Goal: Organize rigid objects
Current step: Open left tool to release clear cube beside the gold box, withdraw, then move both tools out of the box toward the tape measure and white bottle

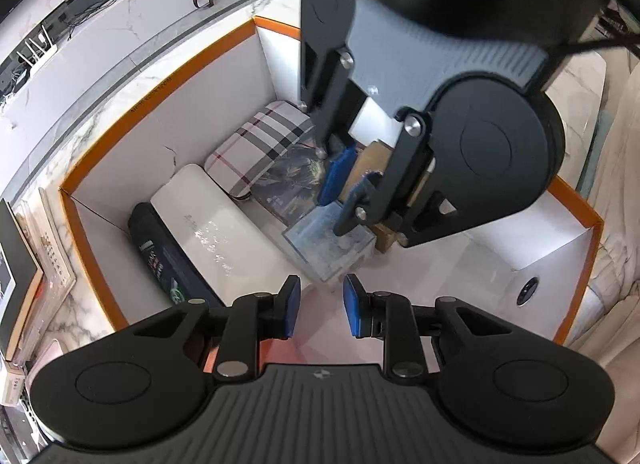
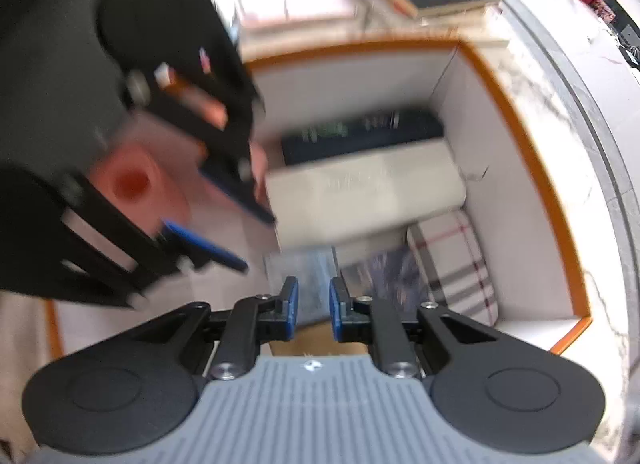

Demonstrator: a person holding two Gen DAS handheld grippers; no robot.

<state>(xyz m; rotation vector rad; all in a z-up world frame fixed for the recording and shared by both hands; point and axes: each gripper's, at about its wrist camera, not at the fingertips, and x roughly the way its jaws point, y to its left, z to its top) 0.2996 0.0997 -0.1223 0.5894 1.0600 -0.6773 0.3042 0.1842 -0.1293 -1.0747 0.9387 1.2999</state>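
Looking down into an open white cardboard box with an orange rim (image 1: 160, 75), set on a white marble counter (image 1: 80, 135). Along the box's left wall, a dark navy oblong case with green print (image 1: 160, 260), lying flat. Touching it on the right, a long cream-white rectangular box (image 1: 216, 223). Next rightward, a rounded case covered in beige, black and red plaid fabric (image 1: 260, 139), and just beside that a dark flat pack with a swirling printed cover (image 1: 288, 183). Near the middle of the floor, a clear plastic rectangular box (image 1: 320, 248), with a brown cardboard block (image 1: 372, 159) behind it. Low in the centre, the left tongs (image 1: 322, 306), blue pads a little apart with nothing pinched. In the right wrist view, a salmon-pink block with a round red hollow (image 2: 132, 179) just under them, apparently on the box floor, though too blurred to be sure. To the right, the right tongs (image 1: 346, 191) pointing steeply down over the clear plastic box, pads narrowly apart, gripping nothing visible; contact with that box impossible to judge. Judged well along: at least six rigid items already inside, mostly packed side by side on the left. Probably left: squaring the clear box and the pink block against their neighbours.
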